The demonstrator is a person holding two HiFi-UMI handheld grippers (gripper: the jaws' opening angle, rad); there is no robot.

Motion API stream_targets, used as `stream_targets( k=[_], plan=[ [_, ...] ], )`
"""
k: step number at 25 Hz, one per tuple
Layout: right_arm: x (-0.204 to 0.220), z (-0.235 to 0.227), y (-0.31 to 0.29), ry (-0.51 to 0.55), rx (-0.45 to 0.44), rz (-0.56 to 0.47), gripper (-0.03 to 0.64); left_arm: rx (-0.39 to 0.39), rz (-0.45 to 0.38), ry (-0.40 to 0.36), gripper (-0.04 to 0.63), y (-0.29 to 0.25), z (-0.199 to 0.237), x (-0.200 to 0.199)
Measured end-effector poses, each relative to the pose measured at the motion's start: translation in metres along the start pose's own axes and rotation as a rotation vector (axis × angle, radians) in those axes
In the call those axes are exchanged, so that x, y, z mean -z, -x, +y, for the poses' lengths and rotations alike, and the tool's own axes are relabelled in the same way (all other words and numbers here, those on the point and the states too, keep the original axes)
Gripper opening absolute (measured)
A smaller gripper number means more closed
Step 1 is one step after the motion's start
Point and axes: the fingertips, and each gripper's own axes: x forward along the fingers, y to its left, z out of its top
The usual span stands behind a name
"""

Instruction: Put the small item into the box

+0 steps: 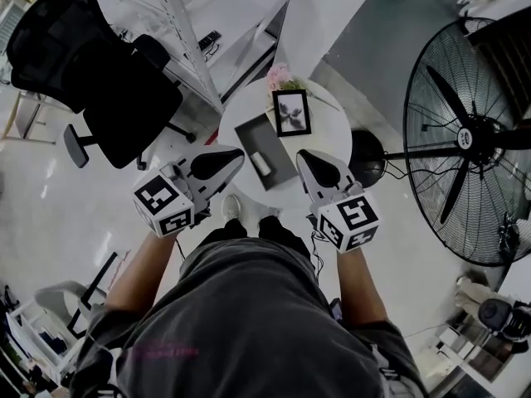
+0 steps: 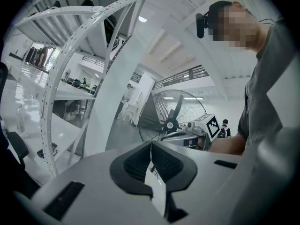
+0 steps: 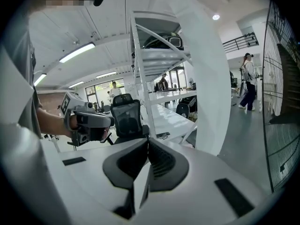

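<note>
Seen from the head view, a grey flat box lies on a small round white table, and a small white item rests in it. Both grippers hang above the table's near edge, well over the floor. My left gripper is shut, its tips over the box's near left corner. My right gripper is shut too, just right of the box. In the left gripper view the jaws meet with nothing between them. The same holds for the right gripper in its own view.
A framed picture and pink flowers stand on the table behind the box. A black office chair and a white rack are at the left. A large floor fan stands at the right.
</note>
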Motion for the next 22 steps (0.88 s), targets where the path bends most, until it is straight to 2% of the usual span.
stream_targets(
  k=[22],
  plan=[
    [0.0046, 0.0022, -0.005, -0.006, -0.033, 0.022, 0.02, -0.012, 0.005, 0.011, 0.021, -0.0051, -0.0002, 0.0046]
  ],
)
